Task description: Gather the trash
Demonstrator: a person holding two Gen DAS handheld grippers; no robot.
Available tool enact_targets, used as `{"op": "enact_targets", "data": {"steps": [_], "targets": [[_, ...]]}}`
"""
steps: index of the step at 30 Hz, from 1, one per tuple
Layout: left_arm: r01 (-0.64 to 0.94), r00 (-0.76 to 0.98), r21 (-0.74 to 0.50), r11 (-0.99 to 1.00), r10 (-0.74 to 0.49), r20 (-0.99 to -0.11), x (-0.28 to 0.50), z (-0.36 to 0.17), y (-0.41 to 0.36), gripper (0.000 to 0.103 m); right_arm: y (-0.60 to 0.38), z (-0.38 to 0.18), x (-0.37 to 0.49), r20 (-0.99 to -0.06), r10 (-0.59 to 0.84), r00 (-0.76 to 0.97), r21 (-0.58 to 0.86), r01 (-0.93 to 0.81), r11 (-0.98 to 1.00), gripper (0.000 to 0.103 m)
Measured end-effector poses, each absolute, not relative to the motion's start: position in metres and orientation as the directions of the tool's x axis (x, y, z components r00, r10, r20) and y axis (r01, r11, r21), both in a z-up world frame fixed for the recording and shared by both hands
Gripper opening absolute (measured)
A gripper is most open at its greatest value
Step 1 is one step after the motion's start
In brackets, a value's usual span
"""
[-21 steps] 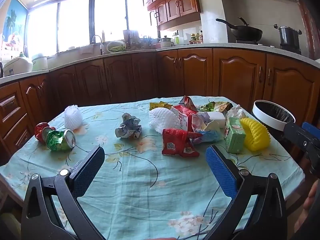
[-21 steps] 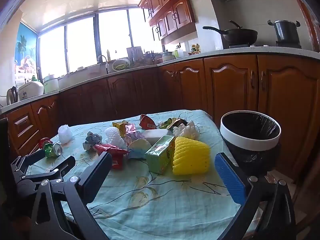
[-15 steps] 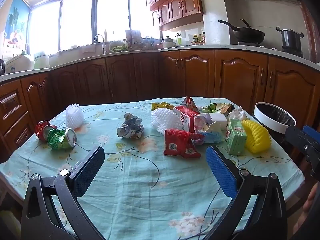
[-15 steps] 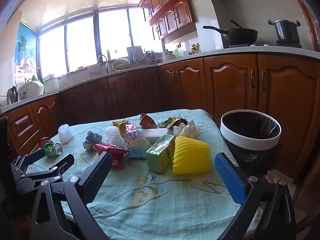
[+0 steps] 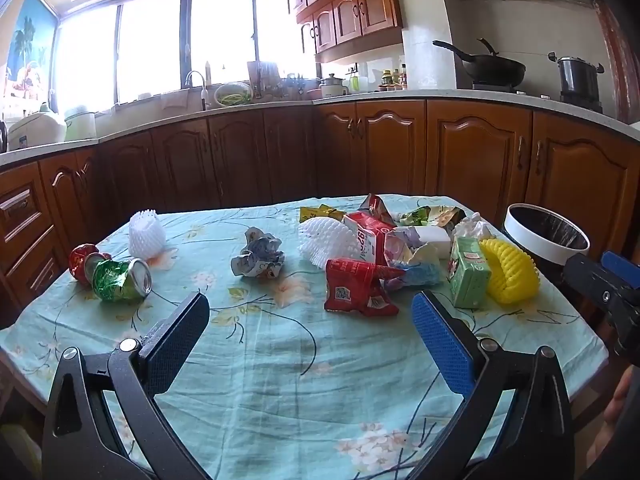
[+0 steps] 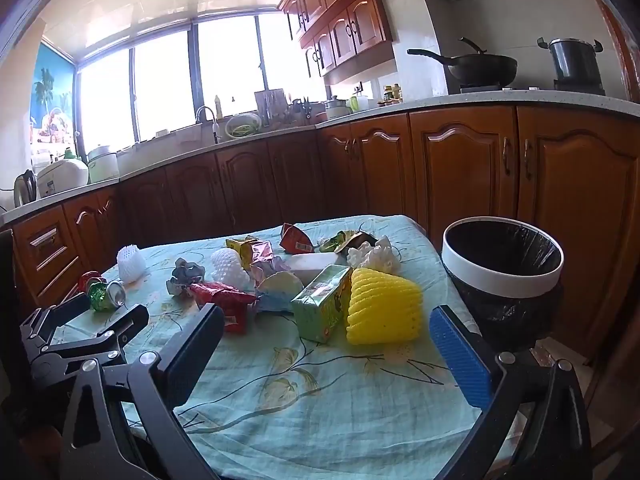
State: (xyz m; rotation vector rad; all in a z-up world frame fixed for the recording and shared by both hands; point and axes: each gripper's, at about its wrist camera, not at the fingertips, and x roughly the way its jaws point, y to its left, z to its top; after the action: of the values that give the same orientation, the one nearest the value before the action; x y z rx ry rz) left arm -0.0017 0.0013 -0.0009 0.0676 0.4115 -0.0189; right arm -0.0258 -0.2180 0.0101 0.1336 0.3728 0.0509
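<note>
Trash lies scattered on a table with a light blue floral cloth (image 5: 280, 360). A crushed green can (image 5: 120, 280), a crumpled paper ball (image 5: 258, 258), a red wrapper (image 5: 356, 290), a green carton (image 5: 468, 272) and a yellow foam net (image 5: 508, 276) show in the left wrist view. A bin with a white rim and black liner (image 6: 502, 270) stands off the table's right side. My left gripper (image 5: 310, 326) is open and empty above the near table edge. My right gripper (image 6: 324, 340) is open and empty, just short of the green carton (image 6: 322, 306) and yellow net (image 6: 384, 306).
Wooden kitchen cabinets (image 5: 400, 152) ring the table behind. A counter holds a sink, a wok (image 5: 492, 66) and a pot. White foam nets (image 5: 146, 234) and a red can (image 5: 82, 258) lie at the table's left. The left gripper also shows in the right wrist view (image 6: 80, 332).
The left wrist view has risen and tilted slightly, so the table sits lower in frame. The right gripper has barely moved. Both stay open.
</note>
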Motion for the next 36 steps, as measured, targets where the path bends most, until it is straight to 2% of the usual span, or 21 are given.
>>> {"op": "enact_targets", "data": {"steps": [20,36], "targets": [[0.038,0.916,0.060,0.997,-0.011,-0.400,-0.0020,-0.0013,0.0018,0.103,-0.2196,0.0057,-0.0234,-0.381,-0.017,0.924,0.081,0.052,0.995,0.103],[0.047,0.917,0.065,0.997,-0.017,-0.398,-0.0031,0.0011,-0.0009,0.103,-0.2245,0.0065,-0.0242,-0.386,-0.018,0.923,0.097,0.059,0.994,0.103]]}}
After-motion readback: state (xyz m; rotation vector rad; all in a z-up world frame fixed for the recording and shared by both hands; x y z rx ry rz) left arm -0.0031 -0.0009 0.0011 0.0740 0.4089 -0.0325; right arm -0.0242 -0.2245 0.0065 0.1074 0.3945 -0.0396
